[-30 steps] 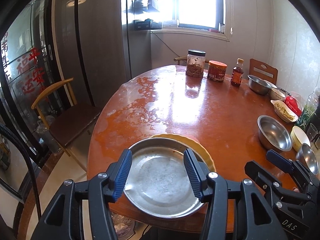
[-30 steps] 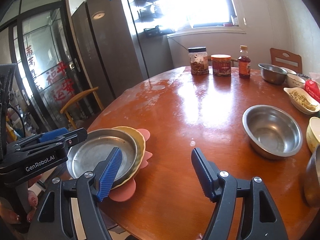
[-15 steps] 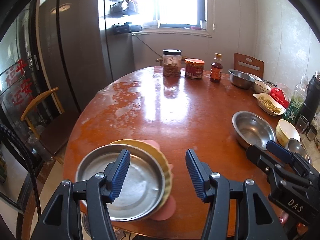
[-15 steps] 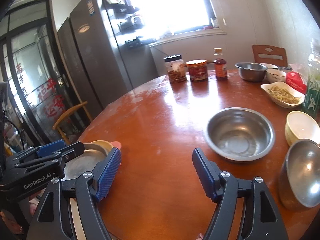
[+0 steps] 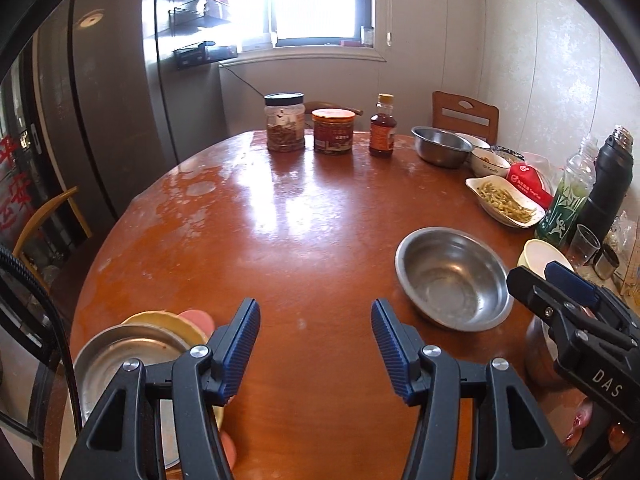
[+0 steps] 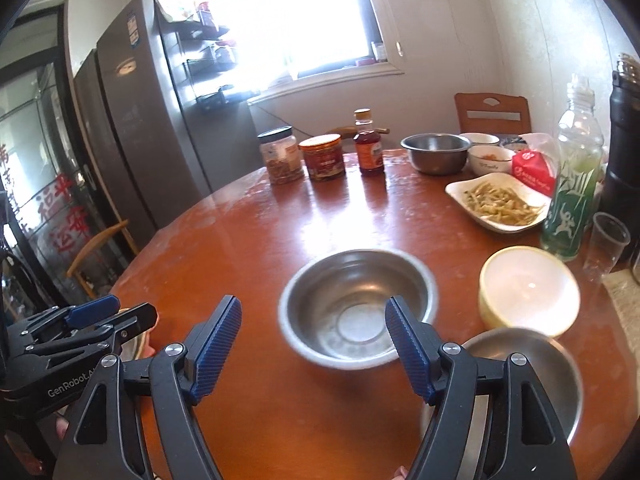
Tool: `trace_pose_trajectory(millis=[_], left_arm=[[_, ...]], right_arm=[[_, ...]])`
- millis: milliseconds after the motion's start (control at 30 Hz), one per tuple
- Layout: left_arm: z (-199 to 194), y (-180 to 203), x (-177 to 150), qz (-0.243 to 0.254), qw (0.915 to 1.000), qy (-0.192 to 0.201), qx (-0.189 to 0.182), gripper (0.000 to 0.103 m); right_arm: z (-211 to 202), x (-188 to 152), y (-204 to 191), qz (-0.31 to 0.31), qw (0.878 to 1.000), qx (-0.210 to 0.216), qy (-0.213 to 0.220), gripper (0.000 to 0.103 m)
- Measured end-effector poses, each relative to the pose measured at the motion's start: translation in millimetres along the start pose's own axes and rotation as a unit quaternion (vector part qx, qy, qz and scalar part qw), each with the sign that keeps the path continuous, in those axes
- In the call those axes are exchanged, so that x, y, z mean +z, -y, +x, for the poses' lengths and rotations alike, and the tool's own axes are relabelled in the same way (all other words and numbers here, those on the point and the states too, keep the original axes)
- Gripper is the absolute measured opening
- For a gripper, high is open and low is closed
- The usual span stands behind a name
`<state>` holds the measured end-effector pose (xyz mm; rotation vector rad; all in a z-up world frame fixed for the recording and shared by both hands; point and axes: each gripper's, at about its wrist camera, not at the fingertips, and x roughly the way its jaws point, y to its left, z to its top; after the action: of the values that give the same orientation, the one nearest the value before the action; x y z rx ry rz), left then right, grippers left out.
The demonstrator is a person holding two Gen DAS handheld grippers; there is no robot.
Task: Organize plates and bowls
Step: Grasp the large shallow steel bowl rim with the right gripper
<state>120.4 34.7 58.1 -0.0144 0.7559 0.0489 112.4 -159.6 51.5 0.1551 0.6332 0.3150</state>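
Plates and bowls sit in two groups on the round wooden table (image 5: 304,240). Near the left edge, a steel plate (image 5: 120,356) lies nested on a yellow plate (image 5: 176,322), with a pink scalloped plate (image 5: 198,318) peeking out beneath; that stack looks finished.

Bowls are not yet gathered. A wide steel bowl (image 6: 356,308) stands alone mid-table, a cream bowl (image 6: 528,292) just beside it to the right, and a second steel bowl (image 6: 532,376) at the near right edge, partly behind the right tong's arm. Three loose bowls, none nested.

Left gripper (image 5: 314,346): tongs spread, nothing between them, bare tabletop ahead; the plate stack lies off to its left. The opening widened a little just now, with nothing in it.

Right gripper (image 6: 314,346): tongs spread wide, empty, aimed at the wide steel bowl; the right pad overlaps the bowl's near rim in view, but contact cannot be told.

Far side holds jars, a sauce bottle (image 6: 368,146), another steel bowl (image 6: 436,152), and a dish of food (image 6: 496,202), probably not part of the job.

Judgement: plates done, bowl stacking remains, likely starting with the wide steel bowl.
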Motion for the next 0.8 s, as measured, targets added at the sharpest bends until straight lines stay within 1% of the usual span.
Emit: trace_pose_trajectory(millis=[133, 300, 533, 800], left_arm=[[15, 16, 7, 0.004, 0.9999, -0.014, -0.008, 0.058], [33, 29, 15, 0.002, 0.9994, -0.029, -0.018, 0.058], [59, 36, 21, -0.008, 0.9979, -0.055, -0.033, 0.058], [84, 49, 23, 0.007, 0.9956, -0.080, -0.048, 0.058]], right_arm=[[7, 11, 18, 0.004, 1.000, -0.006, -0.015, 0.076], [18, 22, 32, -0.003, 0.999, -0.027, -0.034, 0.076], [48, 30, 47, -0.018, 0.995, -0.047, -0.089, 0.076], [89, 29, 53, -0.035, 0.985, -0.072, -0.153, 0.076]])
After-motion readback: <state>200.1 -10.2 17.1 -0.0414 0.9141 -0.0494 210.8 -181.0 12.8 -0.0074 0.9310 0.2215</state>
